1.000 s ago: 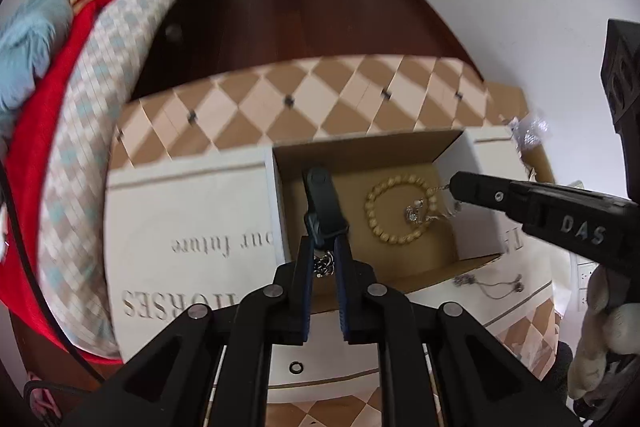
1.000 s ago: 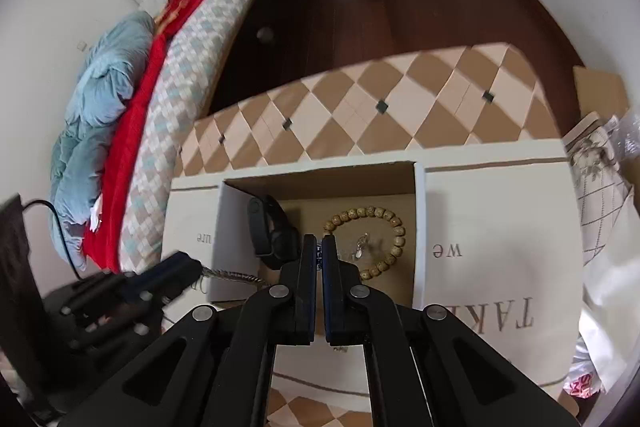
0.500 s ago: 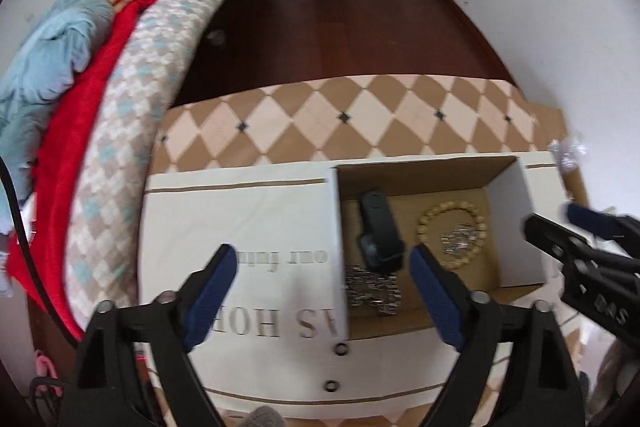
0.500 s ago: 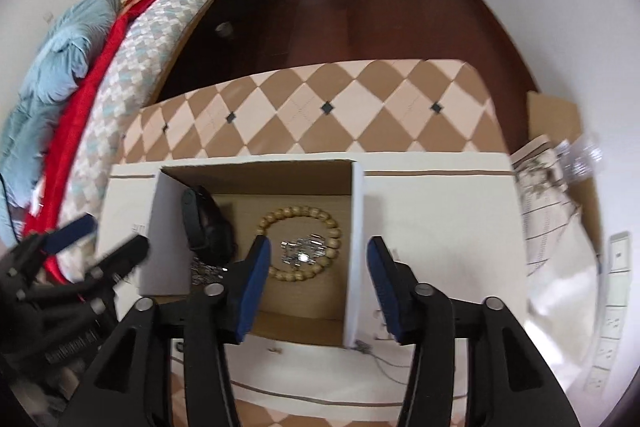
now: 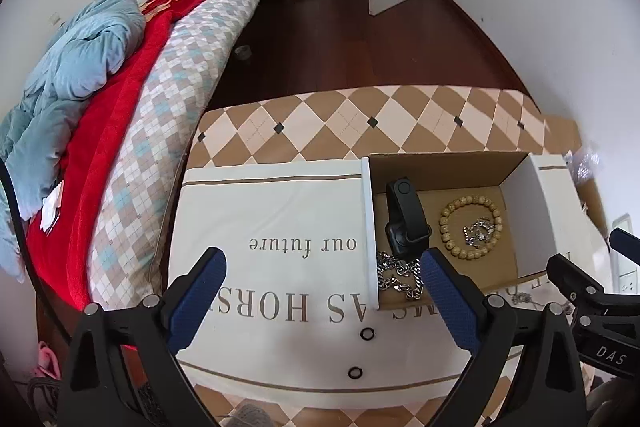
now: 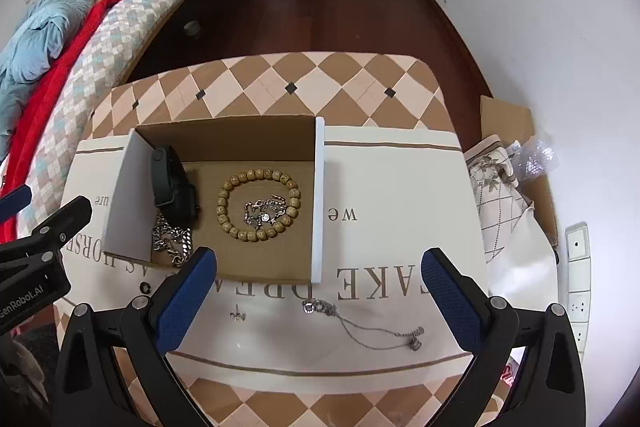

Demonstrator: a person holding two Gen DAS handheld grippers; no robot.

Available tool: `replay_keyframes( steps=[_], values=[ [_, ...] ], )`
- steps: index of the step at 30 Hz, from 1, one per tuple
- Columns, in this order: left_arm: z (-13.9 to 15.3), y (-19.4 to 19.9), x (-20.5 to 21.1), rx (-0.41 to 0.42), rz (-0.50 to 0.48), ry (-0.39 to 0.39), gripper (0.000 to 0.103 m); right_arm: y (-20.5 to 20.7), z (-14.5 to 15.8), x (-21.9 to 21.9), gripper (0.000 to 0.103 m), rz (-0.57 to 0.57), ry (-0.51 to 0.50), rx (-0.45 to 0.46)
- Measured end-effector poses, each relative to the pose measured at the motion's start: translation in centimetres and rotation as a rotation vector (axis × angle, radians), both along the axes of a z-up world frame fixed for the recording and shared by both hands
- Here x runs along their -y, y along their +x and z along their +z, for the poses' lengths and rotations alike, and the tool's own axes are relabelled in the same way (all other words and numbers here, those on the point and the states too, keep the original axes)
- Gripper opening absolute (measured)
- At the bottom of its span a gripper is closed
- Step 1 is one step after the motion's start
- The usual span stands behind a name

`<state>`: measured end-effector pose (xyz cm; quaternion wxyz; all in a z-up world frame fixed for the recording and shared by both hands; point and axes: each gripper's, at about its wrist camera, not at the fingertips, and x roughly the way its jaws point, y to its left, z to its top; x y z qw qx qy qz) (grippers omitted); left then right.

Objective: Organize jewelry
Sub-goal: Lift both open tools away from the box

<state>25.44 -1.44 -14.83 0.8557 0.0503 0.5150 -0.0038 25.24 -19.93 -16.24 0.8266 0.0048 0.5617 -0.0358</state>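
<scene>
An open cardboard box (image 5: 448, 171) (image 6: 228, 139) holds a black watch (image 5: 404, 215) (image 6: 172, 187), a wooden bead bracelet (image 5: 444, 223) (image 6: 224, 203) with a thin silver chain (image 5: 478, 231) (image 6: 264, 211) lying inside its ring, and a chunky silver chain (image 5: 400, 277) (image 6: 172, 239). My left gripper (image 5: 320, 267) hangs above the box's left flap, jaws opening, nothing between them. My right gripper (image 6: 320, 263) is above the box's near edge, jaws also opening and empty. A fine necklace (image 6: 360, 323) and a small earring (image 6: 238, 315) lie on the front flap, with two black rings (image 5: 367, 333).
The box sits on a table with a diamond-patterned cloth (image 6: 304, 75). A bed (image 5: 120, 107) with red and blue bedding runs along the left. Cardboard scraps and bags (image 6: 504, 179) and a power strip (image 6: 578, 267) crowd the right. Dark wooden floor (image 6: 320, 19) lies beyond.
Both grippers went from shut to wide open. The left let go of the chunky chain, the right of the thin silver chain, both now in the box. Both pulled back and up.
</scene>
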Motion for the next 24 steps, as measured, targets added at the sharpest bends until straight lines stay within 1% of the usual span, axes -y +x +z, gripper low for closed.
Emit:
replay_keyframes(
  steps=[6,13,19,24],
  values=[
    [2.2,-2.5,-0.4,0.053,0.009,-0.004,0.099,-1.9,2.6,-0.3,0.103,-0.006,-0.002,0.052],
    [5.2,-6.3,-1.4,0.136,0.053,-0.025,0.099,-5.3,6.0,-0.9,0.103,-0.01,-0.002,0.12],
    [7.7,-10.0,-1.5,0.204,0.044,-0.006,0.099,-8.8,8.7,-0.9,0.103,-0.034,0.002,0.183],
    [9.3,-12.3,-1.7,0.24,0.042,-0.007,0.099,-11.5,10.8,-1.2,0.103,-0.039,-0.012,0.239]
  ],
)
